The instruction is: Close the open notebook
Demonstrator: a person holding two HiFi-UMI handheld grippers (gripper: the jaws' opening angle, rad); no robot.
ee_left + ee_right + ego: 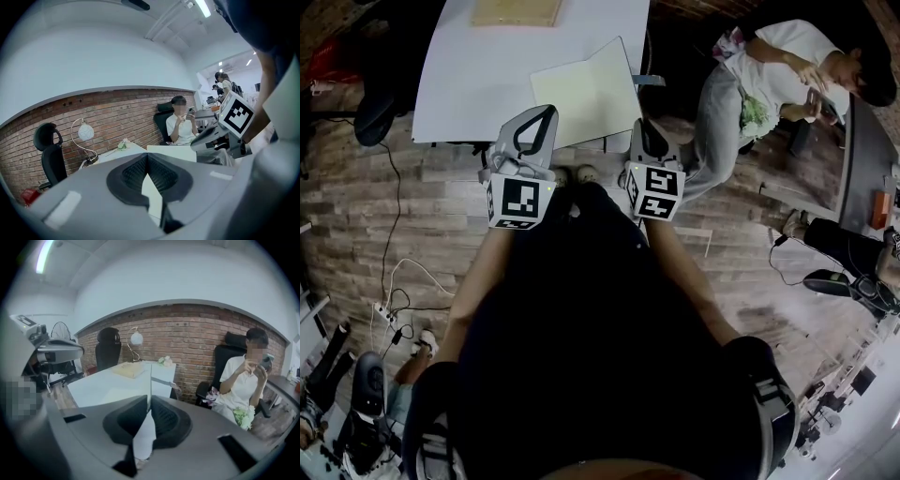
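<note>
A cream notebook [591, 89] lies flat at the near edge of the white table [478, 75], turned at an angle and overhanging the edge a little. Only one plain cream face shows. My left gripper [547, 111] hangs over its near left corner, and my right gripper [644, 128] is by its near right corner. I cannot tell whether either touches it. In the left gripper view the left gripper [148, 157] is shut, with the notebook [171, 152] pale beyond it. The right gripper [150, 400] is likewise shut on nothing.
A tan flat pad [516, 11] lies at the table's far side. A seated person [769, 84] is just right of the table. A black chair [375, 112] stands to its left. Cables and a power strip [389, 314] lie on the wooden floor.
</note>
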